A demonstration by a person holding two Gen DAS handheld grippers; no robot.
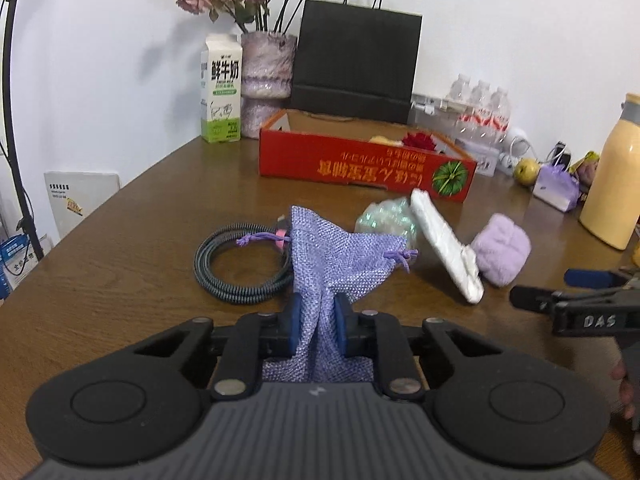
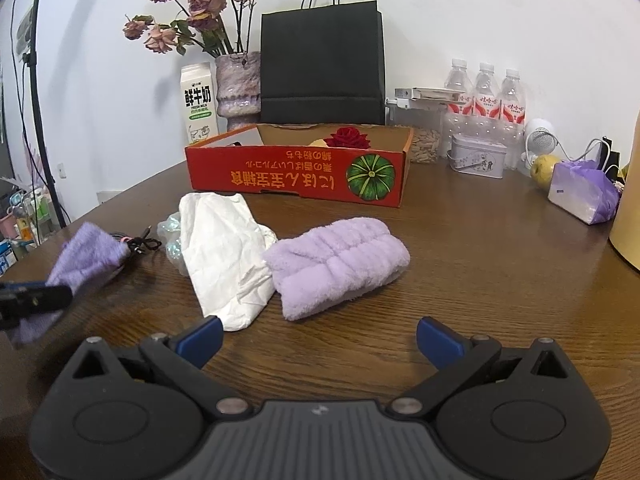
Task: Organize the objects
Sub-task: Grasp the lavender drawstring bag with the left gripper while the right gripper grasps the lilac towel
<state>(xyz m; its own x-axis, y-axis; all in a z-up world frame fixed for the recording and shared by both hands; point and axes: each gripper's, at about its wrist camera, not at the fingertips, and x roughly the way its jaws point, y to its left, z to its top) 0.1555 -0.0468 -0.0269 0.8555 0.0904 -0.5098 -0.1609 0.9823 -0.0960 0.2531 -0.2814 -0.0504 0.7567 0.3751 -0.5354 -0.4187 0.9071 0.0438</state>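
**Operator A:** On the wooden table (image 2: 480, 248), status check, largest item first. What does the red box (image 2: 296, 176) contain?

**Operator B:** A red rose (image 2: 352, 138) and one pale item beside it; the rest of the interior is hidden behind the front wall. My estimate is an early stage, since most loose items lie outside the box.

**A:** List the items outside it.

**B:** In descending size: the white paper bag (image 2: 228, 264), lying flat; the lilac towel (image 2: 340, 268), folded and touching the bag's right edge; the coiled cable (image 1: 240, 268), flat on the table; and a crumpled clear wrapper (image 2: 170, 236), partly under the bag. None is held.

**A:** And the purple pouch (image 1: 336, 256)?

**B:** In hand. The left gripper (image 1: 319, 324) is clamped on its lower part, the blue pads (image 1: 297, 320) pinching the fabric into a waist. The drawstring mouth points toward the box. Whether it hangs clear of the table or rests on the cable cannot be determined.

**A:** Right gripper (image 2: 319, 338)?

**B:** Jaws spread wide, nothing between them, positioned just before the bag and towel.

**A:** Remaining work?

**B:** By judgement, the pouch goes into the box, followed by the four loose items
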